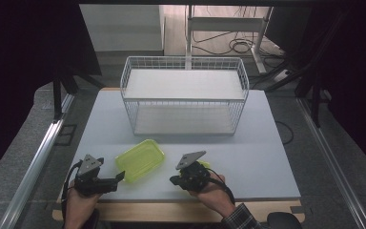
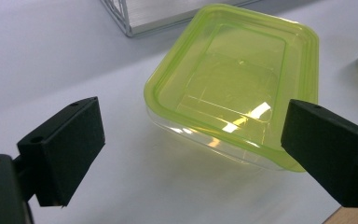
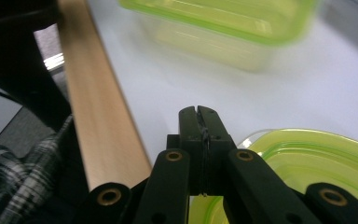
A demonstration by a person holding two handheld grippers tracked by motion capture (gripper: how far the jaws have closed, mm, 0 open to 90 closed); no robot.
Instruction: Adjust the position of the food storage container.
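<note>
Left tongs [image 2: 191, 144] wide nr green-lidded box [image 2: 233, 84]; right tongs [image 3: 199, 122] closed, empty.

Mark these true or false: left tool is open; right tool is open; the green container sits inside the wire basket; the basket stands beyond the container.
1. The left tool is open: true.
2. The right tool is open: false, its jaws are shut together.
3. The green container sits inside the wire basket: false, it rests on the table in front of it.
4. The basket stands beyond the container: true.
</note>
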